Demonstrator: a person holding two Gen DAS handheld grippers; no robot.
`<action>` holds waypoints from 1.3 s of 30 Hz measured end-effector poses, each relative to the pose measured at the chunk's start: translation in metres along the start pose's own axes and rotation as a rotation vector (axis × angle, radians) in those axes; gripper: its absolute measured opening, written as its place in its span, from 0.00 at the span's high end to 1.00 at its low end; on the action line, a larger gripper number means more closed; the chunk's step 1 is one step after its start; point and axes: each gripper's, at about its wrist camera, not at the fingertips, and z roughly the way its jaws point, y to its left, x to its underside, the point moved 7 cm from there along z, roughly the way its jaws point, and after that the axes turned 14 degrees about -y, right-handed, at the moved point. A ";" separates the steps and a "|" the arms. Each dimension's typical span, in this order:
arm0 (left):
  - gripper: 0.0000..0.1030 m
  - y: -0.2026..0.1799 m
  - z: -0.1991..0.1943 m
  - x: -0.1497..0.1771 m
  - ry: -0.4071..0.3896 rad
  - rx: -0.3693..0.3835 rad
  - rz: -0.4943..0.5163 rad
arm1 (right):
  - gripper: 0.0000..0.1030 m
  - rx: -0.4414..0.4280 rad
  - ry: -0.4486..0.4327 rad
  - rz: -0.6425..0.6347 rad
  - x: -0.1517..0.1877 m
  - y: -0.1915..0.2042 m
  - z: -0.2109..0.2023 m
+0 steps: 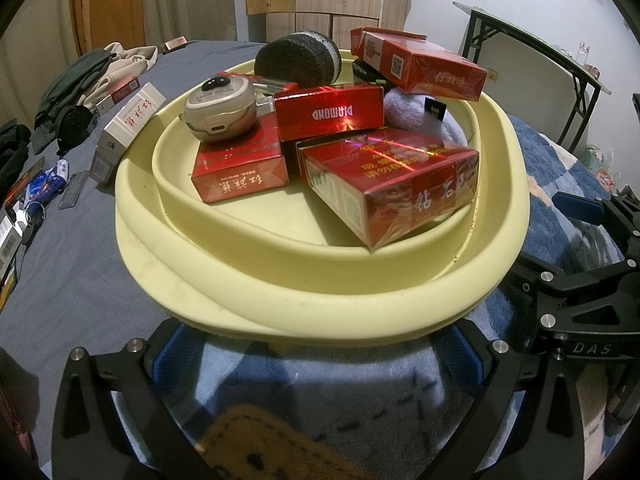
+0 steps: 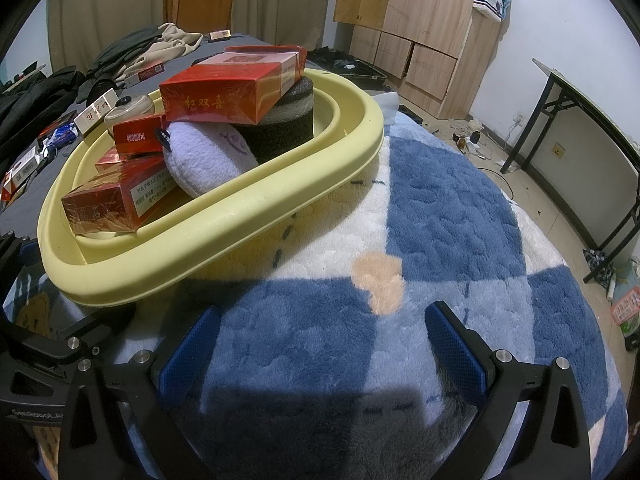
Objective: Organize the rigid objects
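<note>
A pale yellow basin [image 1: 280, 280] sits on the bed. It holds several red boxes, among them a large one [image 1: 384, 184] at the front and a "DIAMOND" box [image 1: 328, 112]. Also inside are a beige round device [image 1: 220, 108], a dark sponge block [image 1: 300, 60] and a purple plush [image 1: 412, 110]. My left gripper [image 1: 316, 356] is open just short of the basin's near rim, holding nothing. My right gripper [image 2: 322, 340] is open over the blue and white blanket [image 2: 440, 208], to the right of the basin [image 2: 224, 232]. A red box [image 2: 232, 84] lies on top of the pile.
Left of the basin, a white box [image 1: 128, 128], several smaller packs and keys [image 1: 36, 200] lie on the grey sheet, with clothes [image 1: 100, 72] behind. A folding table [image 2: 580, 120] and wooden cabinets [image 2: 420, 40] stand to the right, off the bed.
</note>
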 end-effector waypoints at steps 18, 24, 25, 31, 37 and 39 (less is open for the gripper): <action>0.00 -0.004 0.001 0.001 0.000 -0.001 0.000 | 0.00 -0.002 -0.002 -0.005 0.000 0.000 0.000; 0.00 -0.004 0.001 0.001 0.000 -0.001 0.000 | 0.00 0.000 -0.002 -0.008 0.000 0.001 0.000; 0.00 -0.005 0.001 0.000 0.000 -0.001 0.000 | 0.00 0.001 -0.002 -0.008 0.000 0.000 0.000; 0.00 -0.005 0.001 0.000 0.000 -0.001 0.000 | 0.00 -0.001 -0.002 -0.007 0.000 0.000 0.000; 0.00 -0.004 0.000 0.001 0.000 -0.001 0.000 | 0.00 0.000 -0.002 -0.007 0.000 0.000 0.000; 0.00 -0.004 0.000 0.001 0.000 -0.001 0.000 | 0.00 0.000 -0.002 -0.007 0.000 0.000 0.000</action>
